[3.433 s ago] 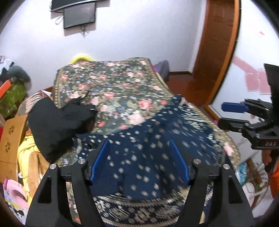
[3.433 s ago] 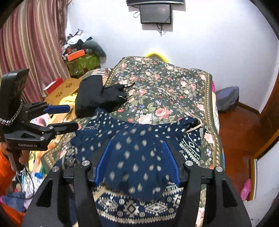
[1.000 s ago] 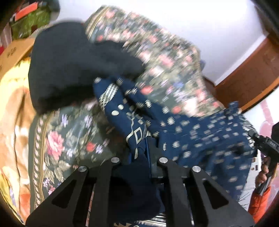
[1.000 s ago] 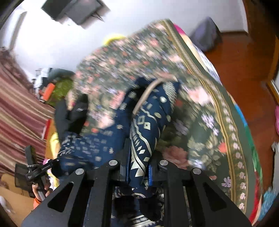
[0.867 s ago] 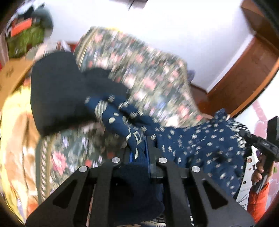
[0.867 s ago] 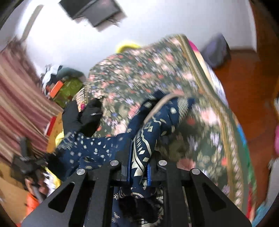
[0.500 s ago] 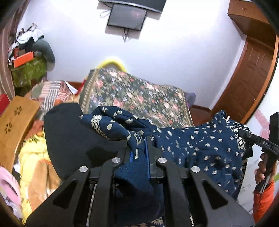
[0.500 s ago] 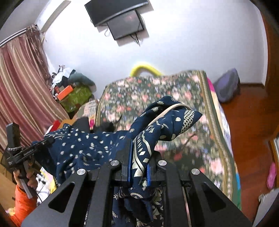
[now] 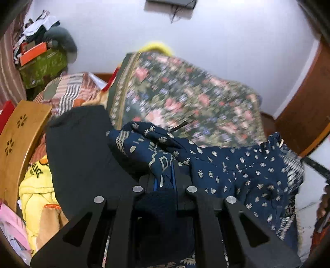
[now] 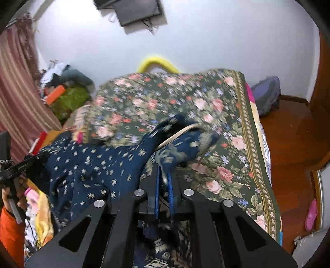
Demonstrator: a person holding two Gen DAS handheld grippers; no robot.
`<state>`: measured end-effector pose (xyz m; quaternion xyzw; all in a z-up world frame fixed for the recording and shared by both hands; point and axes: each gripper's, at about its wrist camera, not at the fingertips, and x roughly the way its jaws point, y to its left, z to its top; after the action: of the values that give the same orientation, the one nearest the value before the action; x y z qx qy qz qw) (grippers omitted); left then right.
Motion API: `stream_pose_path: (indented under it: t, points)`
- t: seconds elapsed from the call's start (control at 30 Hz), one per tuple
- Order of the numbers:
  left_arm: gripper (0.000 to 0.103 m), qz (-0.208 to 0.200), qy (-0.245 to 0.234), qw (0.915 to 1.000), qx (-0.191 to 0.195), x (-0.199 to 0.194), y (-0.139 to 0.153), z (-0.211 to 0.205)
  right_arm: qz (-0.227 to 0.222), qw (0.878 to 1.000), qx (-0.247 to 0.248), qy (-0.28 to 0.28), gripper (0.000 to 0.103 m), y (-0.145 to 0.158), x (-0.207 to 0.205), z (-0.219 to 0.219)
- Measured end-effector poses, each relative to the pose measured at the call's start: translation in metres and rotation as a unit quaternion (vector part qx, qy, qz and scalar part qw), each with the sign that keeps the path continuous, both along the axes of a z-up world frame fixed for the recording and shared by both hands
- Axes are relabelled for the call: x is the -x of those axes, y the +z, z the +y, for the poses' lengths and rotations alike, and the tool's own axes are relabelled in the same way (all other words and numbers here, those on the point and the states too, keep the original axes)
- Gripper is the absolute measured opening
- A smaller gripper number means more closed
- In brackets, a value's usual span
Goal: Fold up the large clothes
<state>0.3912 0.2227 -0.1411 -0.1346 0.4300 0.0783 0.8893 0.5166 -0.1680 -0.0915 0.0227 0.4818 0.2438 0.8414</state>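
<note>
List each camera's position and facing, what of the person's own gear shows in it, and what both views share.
Left wrist: sits on the left gripper, looks along its shut fingers across the floral bed; the person's other hand shows at the right edge.
Right wrist: sits on the right gripper, faces the same bed toward the wall screen; the left gripper shows at the left.
Shared: the navy patterned garment held by both, bed, yellow hoop.

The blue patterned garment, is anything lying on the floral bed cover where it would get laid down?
Mostly no. The floral bed cover ahead looks bare, but a black garment lies at its left edge beside the blue patterned garment.
</note>
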Motion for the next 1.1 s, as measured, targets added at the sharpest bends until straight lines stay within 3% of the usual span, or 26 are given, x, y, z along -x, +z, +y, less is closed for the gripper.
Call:
stream_pose_path:
  t: [0.1, 0.17, 0.33, 0.5, 0.67, 0.83, 1.0, 1.1]
  points:
    - [0.010, 0.019, 0.015, 0.9997, 0.007, -0.008, -0.027, 0.016, 0.026, 0.999, -0.009, -0.031, 0.004, -0.017, -0.018, -0.018]
    - [0.012, 0.036, 0.013, 0.9992, 0.007, -0.012, -0.042, 0.023, 0.050, 0.998, 0.009, -0.043, 0.005, -0.035, -0.025, -0.027]
    - [0.021, 0.048, 0.005, 0.9988, -0.005, -0.006, -0.056, 0.023, 0.088, 0.995, 0.018, -0.033, 0.005, -0.060, -0.013, -0.035]
    - [0.044, 0.070, 0.009, 0.9961, -0.054, 0.005, -0.053, 0.012, 0.092, 0.995, 0.025, -0.011, 0.005, -0.059, 0.010, -0.031]
    - [0.047, 0.081, 0.007, 0.9938, -0.075, 0.024, -0.040, 0.001, 0.071, 0.997, 0.030, 0.006, 0.005, -0.037, 0.035, -0.025]
    - [0.051, 0.078, -0.007, 0.9921, -0.098, 0.052, -0.021, -0.013, 0.045, 0.998, 0.044, 0.017, 0.018, -0.016, 0.058, -0.025]
    - [0.055, 0.056, -0.022, 0.9943, -0.089, 0.093, 0.001, -0.028, 0.014, 0.998, 0.056, 0.030, 0.041, 0.005, 0.088, -0.030]
    - [0.057, 0.039, -0.027, 0.9952, -0.085, 0.117, 0.012, -0.037, -0.006, 0.998, 0.061, 0.033, 0.047, 0.015, 0.108, -0.034]
